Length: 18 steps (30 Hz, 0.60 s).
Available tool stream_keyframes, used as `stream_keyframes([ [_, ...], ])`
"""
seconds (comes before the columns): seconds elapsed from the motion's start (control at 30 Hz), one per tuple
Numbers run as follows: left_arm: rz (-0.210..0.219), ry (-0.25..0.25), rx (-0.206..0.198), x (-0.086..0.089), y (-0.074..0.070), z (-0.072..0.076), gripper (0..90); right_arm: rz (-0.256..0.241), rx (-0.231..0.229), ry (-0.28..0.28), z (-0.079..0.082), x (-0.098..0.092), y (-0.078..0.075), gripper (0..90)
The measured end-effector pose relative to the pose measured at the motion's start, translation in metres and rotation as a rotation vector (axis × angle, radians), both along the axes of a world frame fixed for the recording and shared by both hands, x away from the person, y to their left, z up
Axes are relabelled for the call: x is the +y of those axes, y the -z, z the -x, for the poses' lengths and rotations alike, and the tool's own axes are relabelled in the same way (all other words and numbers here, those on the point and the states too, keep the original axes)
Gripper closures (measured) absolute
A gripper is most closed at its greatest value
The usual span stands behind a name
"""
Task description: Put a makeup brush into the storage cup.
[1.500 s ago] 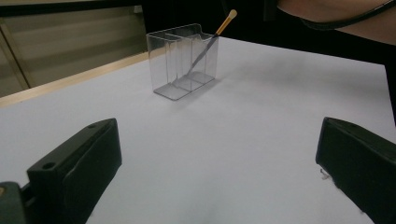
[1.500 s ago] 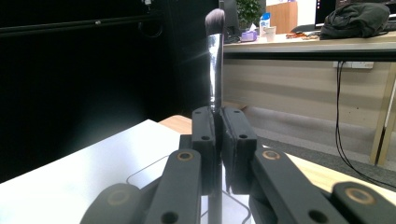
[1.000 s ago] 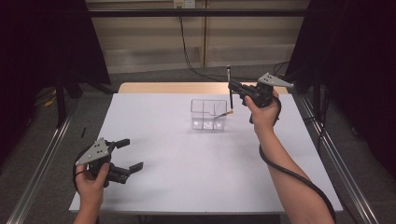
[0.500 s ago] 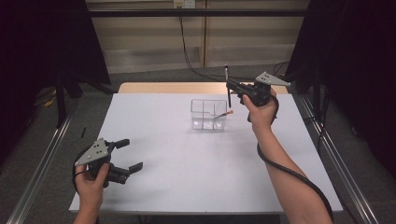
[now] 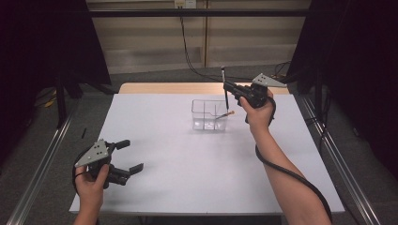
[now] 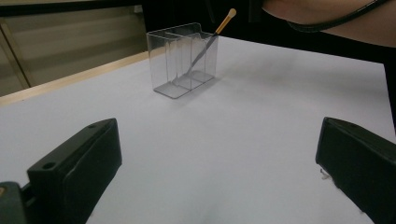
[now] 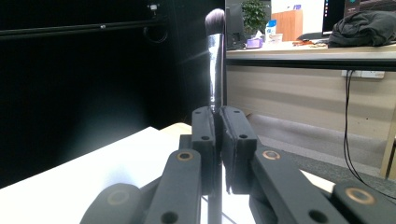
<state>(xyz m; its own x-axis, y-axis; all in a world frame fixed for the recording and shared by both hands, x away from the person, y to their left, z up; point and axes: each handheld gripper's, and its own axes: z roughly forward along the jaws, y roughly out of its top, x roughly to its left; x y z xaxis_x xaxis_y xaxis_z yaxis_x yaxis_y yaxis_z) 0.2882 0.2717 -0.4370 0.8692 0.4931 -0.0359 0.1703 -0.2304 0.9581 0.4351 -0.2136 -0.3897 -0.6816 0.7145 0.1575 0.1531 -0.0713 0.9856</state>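
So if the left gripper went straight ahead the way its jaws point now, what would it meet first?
Probably the clear organizer, which sits ahead between the open jaws of the left gripper, across bare white table. It lies slightly left of centre, so a miss is possible.

The high view looks forward and down from above the person's side, taking in the whole white table [image 5: 187,159]; the left gripper view sits low near the tabletop, facing the clear organizer [image 6: 183,58] (shared with the high view [image 5: 209,115]); the right gripper view looks level along its jaws, close, toward the room.
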Motion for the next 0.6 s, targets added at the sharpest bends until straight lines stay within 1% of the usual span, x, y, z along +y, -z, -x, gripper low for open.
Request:
stream_keyframes([
  [0.17,0.003,0.001,0.003,0.000,0.000,0.000,0.3,-0.002,0.005,-0.002,-0.001,0.001,0.004,84.4],
  [0.43,-0.006,0.003,-0.001,0.000,0.000,0.000,0.3,-0.007,0.016,-0.005,-0.002,0.003,0.011,84.4],
  [0.6,0.000,0.003,0.001,0.000,0.000,0.000,0.3,-0.002,0.019,-0.009,-0.003,0.004,0.013,84.4],
])
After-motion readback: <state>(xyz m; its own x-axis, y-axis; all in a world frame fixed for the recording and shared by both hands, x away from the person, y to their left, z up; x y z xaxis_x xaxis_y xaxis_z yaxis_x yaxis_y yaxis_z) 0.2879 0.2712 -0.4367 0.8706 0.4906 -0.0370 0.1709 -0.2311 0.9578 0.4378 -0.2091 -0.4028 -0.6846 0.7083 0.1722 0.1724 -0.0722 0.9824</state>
